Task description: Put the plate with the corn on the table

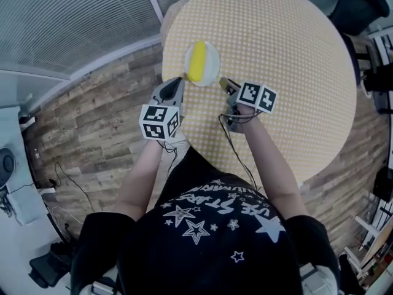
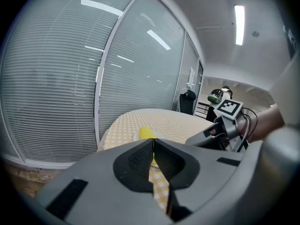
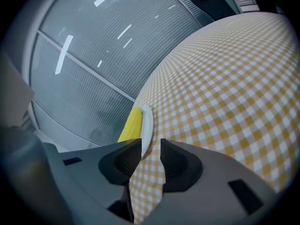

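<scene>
A white plate carrying a yellow corn cob rests on the round table, near its left edge, on the yellow checked cloth. My left gripper sits just short of the plate's near-left rim, jaws shut on nothing. On the plate's near-right side, my right gripper is slightly open and empty. The left gripper view has the corn just past the closed tips of my left gripper. In the right gripper view the plate and corn lie right ahead of my right gripper.
A glass wall with blinds runs along the left, past a strip of wooden floor. A dark office chair stands beyond the table at the far right. Most of the checked cloth lies to the plate's right.
</scene>
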Motion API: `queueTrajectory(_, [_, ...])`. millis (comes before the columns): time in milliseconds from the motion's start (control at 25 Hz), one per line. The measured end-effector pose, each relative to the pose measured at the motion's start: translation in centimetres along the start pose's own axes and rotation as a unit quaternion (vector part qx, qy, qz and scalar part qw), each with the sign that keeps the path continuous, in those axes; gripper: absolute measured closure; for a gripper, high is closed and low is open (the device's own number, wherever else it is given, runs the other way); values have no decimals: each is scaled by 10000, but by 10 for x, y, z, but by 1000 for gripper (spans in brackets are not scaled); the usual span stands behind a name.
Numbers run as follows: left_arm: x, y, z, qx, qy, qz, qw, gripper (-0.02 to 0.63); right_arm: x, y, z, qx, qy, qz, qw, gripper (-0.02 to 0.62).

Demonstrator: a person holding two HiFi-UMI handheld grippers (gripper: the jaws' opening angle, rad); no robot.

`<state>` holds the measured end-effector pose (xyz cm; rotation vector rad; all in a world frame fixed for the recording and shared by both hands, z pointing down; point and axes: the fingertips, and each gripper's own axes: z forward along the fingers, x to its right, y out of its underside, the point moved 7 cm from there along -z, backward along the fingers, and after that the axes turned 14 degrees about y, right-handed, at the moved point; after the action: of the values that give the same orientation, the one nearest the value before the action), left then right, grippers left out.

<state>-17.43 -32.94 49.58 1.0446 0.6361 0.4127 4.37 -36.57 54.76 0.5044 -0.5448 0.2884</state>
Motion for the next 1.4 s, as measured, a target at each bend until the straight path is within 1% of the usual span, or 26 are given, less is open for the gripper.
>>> queueTrajectory(160, [25, 2, -13, 72, -109, 28, 9999, 595, 1, 7, -26, 135, -393, 10, 9991, 473])
queueTrajectory(360, [63, 7, -26, 137, -139, 119, 9997, 595, -2, 16, -64, 352, -805, -222, 9959, 535])
queueTrajectory(640, [132, 9, -40, 330, -130, 266, 9990, 595, 2, 28, -137, 597, -1459, -551, 9860, 546])
queueTrajectory(920, [198, 14, -54, 553, -150, 455, 9973, 595, 24, 50, -197, 756, -1768, -853, 9776, 546])
queueTrajectory(1080, [232, 27, -64, 533, -196, 535, 9970, 595, 40, 67, -220, 748, -1876, -992, 9744, 546])
queueTrajectory(1160, [242, 35, -72, 485, -276, 528, 9970, 595, 43, 76, -225, 709, -1973, -1056, 9720, 546])
queueTrajectory(1280, [249, 42, -86, 366, -417, 626, 9965, 595, 43, 88, -229, 693, -2101, -1080, 9692, 546])
queueTrajectory(1400, [251, 39, -100, 484, -575, 591, 9954, 595, 39, 96, -233, 744, -2151, -1246, 9657, 546])
